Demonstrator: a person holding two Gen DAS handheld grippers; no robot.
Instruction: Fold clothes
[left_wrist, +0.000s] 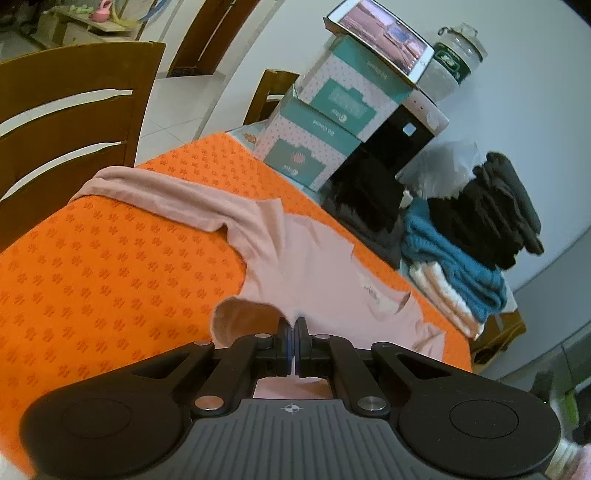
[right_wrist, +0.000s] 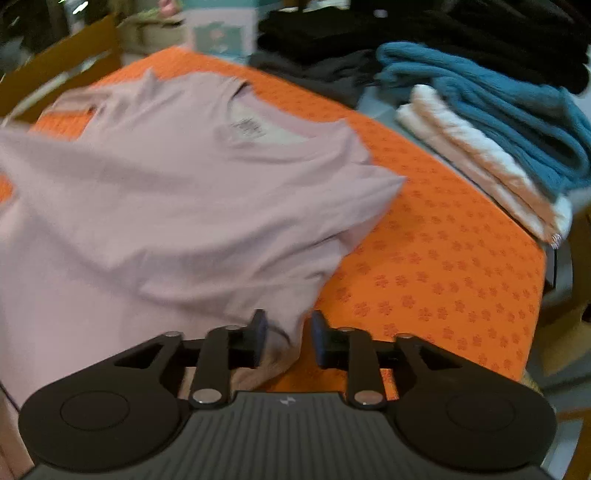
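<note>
A pale pink T-shirt (left_wrist: 314, 266) lies spread on the orange patterned mat (left_wrist: 110, 277), neckline toward the clothes pile and one sleeve trailing to the mat's far left edge. My left gripper (left_wrist: 294, 325) is shut on a raised fold of the shirt's near edge. In the right wrist view the same T-shirt (right_wrist: 184, 192) covers the left half of the mat (right_wrist: 443, 277). My right gripper (right_wrist: 288, 328) stands open over the shirt's lower right corner. A flap of fabric hangs between its jaws, and the pads do not press on it.
Folded clothes are stacked at the mat's far right: a teal knit (right_wrist: 498, 110) on white pieces (right_wrist: 480, 162), with black garments (left_wrist: 495, 214) behind. Two dotted boxes (left_wrist: 332, 122) carry a tablet (left_wrist: 384, 37) beside a glass jar (left_wrist: 458, 48). A wooden chair (left_wrist: 66, 122) stands at the left.
</note>
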